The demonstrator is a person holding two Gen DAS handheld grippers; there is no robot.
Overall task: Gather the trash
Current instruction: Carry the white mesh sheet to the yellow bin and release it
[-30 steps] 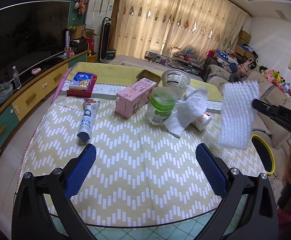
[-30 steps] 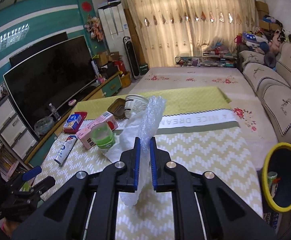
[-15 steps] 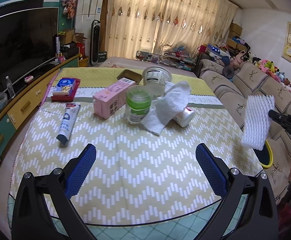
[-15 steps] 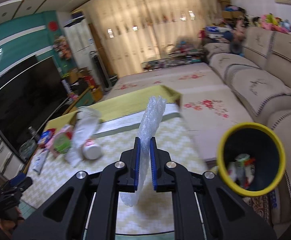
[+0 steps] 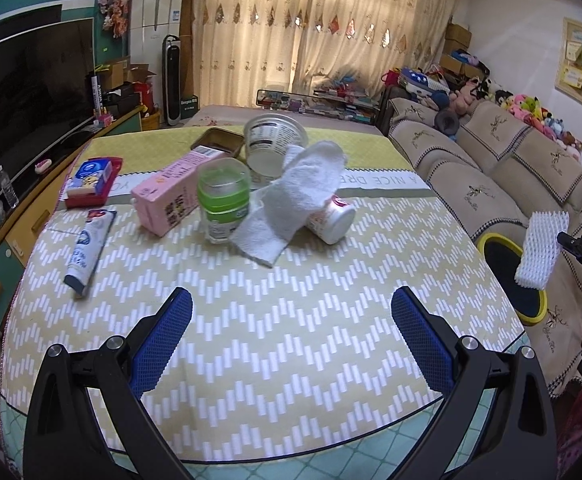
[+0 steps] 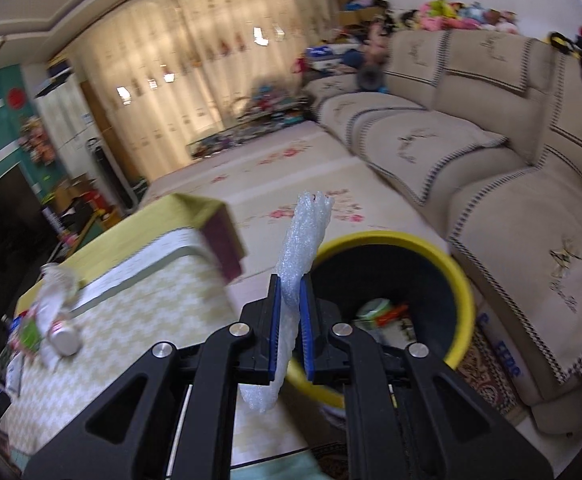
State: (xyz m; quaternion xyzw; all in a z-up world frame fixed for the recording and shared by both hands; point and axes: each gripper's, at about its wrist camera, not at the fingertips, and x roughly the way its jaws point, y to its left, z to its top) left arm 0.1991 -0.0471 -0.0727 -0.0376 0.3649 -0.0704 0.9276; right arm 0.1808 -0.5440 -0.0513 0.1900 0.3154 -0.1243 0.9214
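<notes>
Foam wrap [image 6: 296,280] pinched in R claw [image 6: 289,330]; over yellow-rimmed bin [image 6: 461,292]

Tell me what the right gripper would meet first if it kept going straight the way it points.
Probably the bin: the right gripper, shut on the foam wrap, points down at its yellow rim and dark inside, with nothing visible between. Depth is hard to judge, so it may meet the near rim first.
</notes>
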